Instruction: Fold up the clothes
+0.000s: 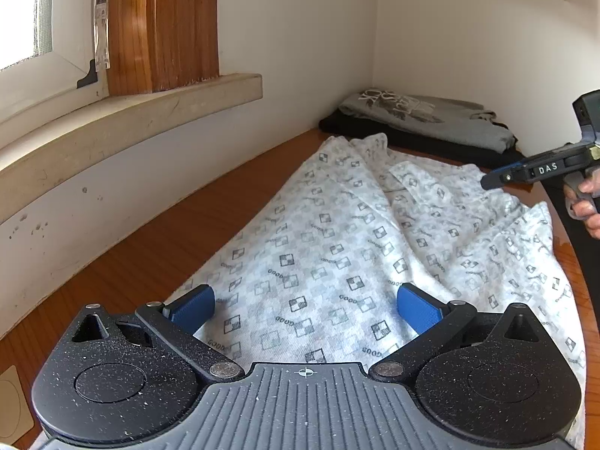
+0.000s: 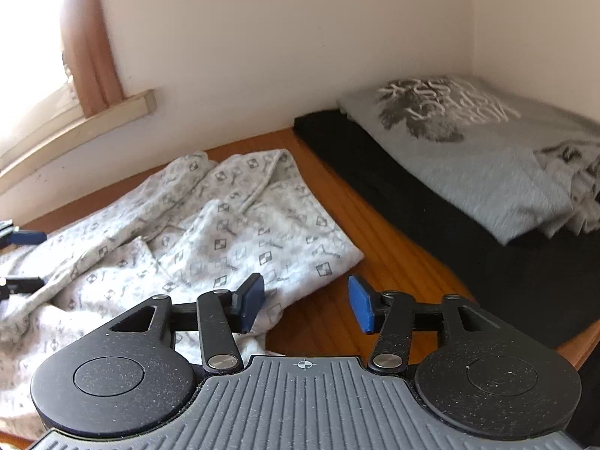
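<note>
A white garment [image 1: 337, 232] with a grey checker print lies spread and wrinkled on the wooden table [image 1: 150, 255]. My left gripper [image 1: 305, 300] hovers low over its near end, open wide, with cloth under the gap and nothing pinched. In the right wrist view the same garment [image 2: 225, 225] lies to the left. My right gripper [image 2: 305, 292] is open at the garment's right edge: its left pad is over the cloth and bare table [image 2: 330, 318] shows between the pads. A hand [image 1: 588, 206] holds that gripper at the far right.
In the far corner a folded grey printed shirt [image 2: 487, 150] rests on a folded black garment [image 2: 412, 217]. White walls close off the table's far and left sides, under a window sill [image 1: 131, 112]. The table's right edge [image 1: 585, 281] curves close by the garment.
</note>
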Motion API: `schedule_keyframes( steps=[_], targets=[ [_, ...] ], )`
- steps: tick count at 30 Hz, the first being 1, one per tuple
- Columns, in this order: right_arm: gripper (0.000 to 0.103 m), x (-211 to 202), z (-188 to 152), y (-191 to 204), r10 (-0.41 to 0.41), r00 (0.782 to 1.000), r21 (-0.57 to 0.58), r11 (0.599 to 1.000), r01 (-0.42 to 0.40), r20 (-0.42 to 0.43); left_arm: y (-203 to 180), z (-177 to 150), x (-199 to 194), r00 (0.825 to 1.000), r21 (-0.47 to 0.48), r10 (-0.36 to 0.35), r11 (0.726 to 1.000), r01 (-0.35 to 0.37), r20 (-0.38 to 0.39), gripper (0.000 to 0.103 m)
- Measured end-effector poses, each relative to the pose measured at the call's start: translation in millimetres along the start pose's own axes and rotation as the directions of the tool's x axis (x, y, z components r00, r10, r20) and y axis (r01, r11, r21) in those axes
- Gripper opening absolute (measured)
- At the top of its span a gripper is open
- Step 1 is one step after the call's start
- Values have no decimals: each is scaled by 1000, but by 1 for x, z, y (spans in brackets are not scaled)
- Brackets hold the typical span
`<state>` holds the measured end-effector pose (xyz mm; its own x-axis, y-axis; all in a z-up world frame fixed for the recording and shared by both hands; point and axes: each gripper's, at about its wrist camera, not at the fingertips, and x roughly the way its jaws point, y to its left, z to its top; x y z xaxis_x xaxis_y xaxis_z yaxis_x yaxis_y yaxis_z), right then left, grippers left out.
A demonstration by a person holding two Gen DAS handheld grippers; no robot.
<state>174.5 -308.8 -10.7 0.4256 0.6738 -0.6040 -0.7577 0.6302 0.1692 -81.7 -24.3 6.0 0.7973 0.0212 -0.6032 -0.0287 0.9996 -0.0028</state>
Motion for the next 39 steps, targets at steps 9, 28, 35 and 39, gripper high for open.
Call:
schedule_keyframes(
  steps=[9, 28, 35, 39],
  targets=[
    [53, 17, 10, -3, -15, 1000, 46, 999, 14, 12, 0, 0, 1, 1000, -2, 1, 1000, -1, -4, 103],
    [36, 61, 61, 43, 49, 999, -3, 999, -49, 23, 0, -1, 1, 1000, -8, 9, 1000, -9, -6, 103],
    [27, 94, 62, 67, 18, 999, -74, 997, -21, -38, 1, -1, 1, 1000, -8, 9, 1000, -9, -8, 103],
    [5, 84, 58, 74, 29, 1000, -134, 991, -30, -7, 1, -2, 2, 1000, -9, 11, 1000, -11, -8, 103]
  ],
)
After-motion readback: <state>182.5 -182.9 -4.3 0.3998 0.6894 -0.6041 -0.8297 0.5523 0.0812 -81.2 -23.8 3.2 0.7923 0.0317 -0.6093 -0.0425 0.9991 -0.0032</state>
